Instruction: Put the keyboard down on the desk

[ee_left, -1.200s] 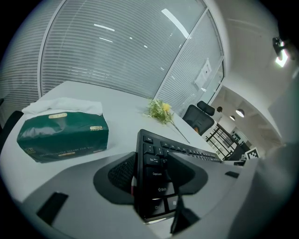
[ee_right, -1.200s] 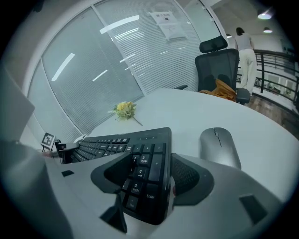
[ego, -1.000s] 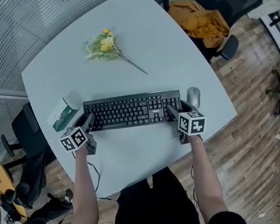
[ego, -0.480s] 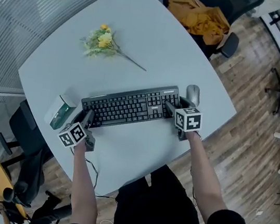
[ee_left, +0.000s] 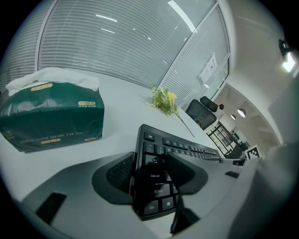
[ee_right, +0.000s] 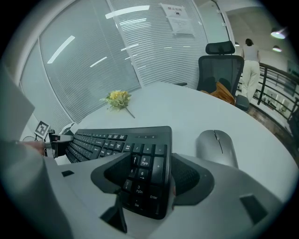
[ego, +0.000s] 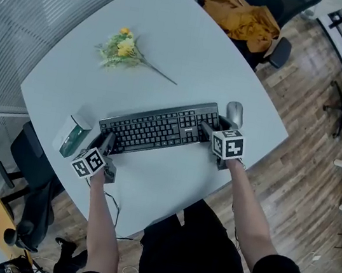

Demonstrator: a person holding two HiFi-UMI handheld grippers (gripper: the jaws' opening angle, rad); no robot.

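The black keyboard (ego: 159,129) is being gripped at both ends, stretched across the near part of the white bench (ego: 192,46). Its left end is being clamped by the left gripper (ego: 107,142). In the left gripper view the two jaws are being pressed against the top and underside of the corner where the Shift and Caps Lock keys sit. Over on the other side, the right gripper (ego: 207,132) is doing the same job. Its jaws are being closed on the number-pad end, one over the keys and one beneath the edge.

The keyboard is being kept level and very low at the bench – whether it is touching the surface cannot be made out. A grey mouse (ego: 234,114) is lying just beside the keyboard's right end, past the right gripper. A green tissue box (ego: 71,136) is sitting near the left end, close to the bench's edge. A small bunch of yellow flowers (ego: 123,51) is lying well apart from the keyboard, farther back on the bench. Beyond the far corner, an office chair (ego: 280,53) is being draped by an orange garment (ego: 244,19).
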